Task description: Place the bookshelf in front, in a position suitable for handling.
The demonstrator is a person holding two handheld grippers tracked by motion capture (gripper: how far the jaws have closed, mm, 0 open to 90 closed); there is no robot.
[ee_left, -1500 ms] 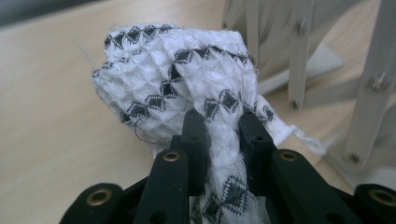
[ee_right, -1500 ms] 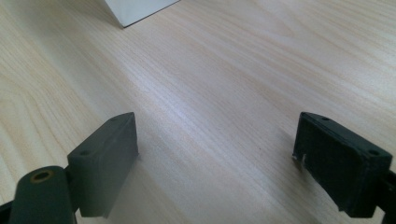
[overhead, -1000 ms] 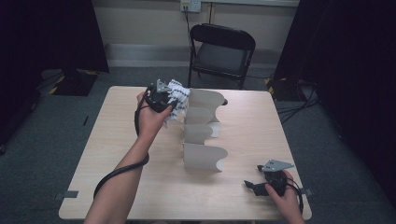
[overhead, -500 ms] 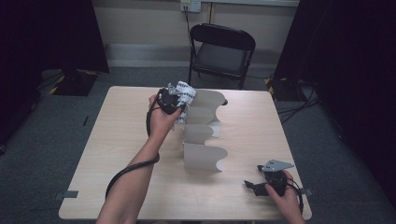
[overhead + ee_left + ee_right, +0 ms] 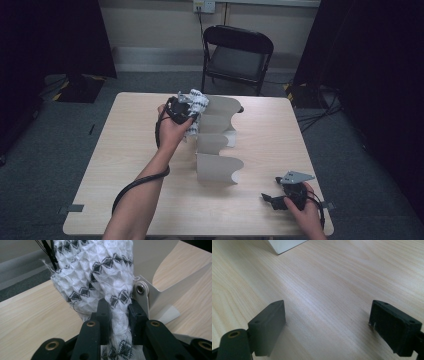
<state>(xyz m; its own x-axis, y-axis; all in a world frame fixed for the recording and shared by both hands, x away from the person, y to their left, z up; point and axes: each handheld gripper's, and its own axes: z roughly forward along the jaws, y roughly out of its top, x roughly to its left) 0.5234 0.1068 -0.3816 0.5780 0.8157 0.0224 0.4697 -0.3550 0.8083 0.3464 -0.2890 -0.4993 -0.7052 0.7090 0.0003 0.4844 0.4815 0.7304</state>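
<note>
left gripper (image 5: pixel 119 312) carried patterned cloth (image 5: pixel 100 272) nearer divider (image 5: pixel 220 145).

Recording studio or laboratory bay, set up for staged manipulation trials rather than a home or shop: bare pale-wood worktop (image 5: pixel 125 165) standing alone on grey carpet (image 5: pixel 45 165), flanked on both sides by black curtains (image 5: pixel 380 75) and backed by a plain cream wall with a socket (image 5: pixel 204 5). Single black folding chair (image 5: pixel 236 57) behind the far edge, loose cables (image 5: pixel 320 107) trailing over the carpet at right, tape marks (image 5: pixel 76 208) fixed at the near corners of the worktop, and a white partitioned cardboard divider (image 5: pixel 217 145) standing at its centre.
</note>
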